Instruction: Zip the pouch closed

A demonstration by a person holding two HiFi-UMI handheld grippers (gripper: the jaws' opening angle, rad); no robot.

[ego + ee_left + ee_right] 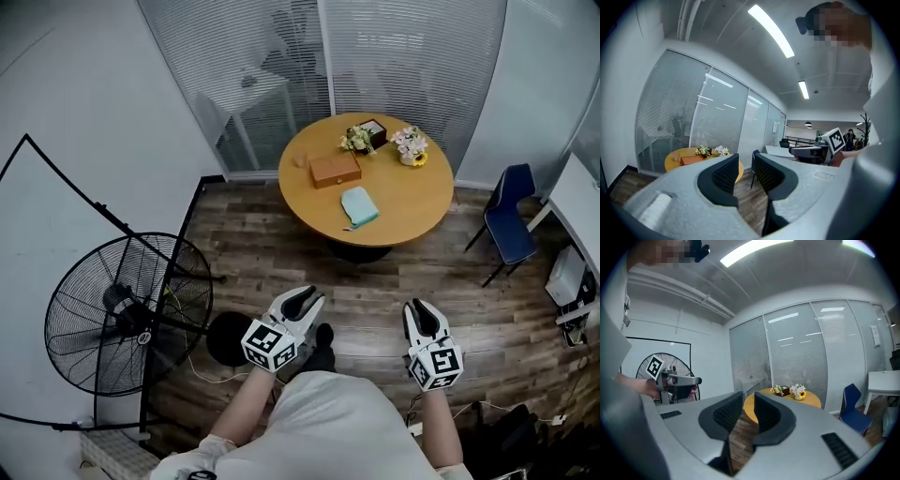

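Left tool (302, 298), right tool (424, 315), jaws apart, teal pouch (359, 206) on round table (412, 202)

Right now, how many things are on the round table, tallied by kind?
Teal pouch: 1
Flower bunches: 2
Brown box: 1
Dark box: 1
Small cup-like item: 1
Total: 6
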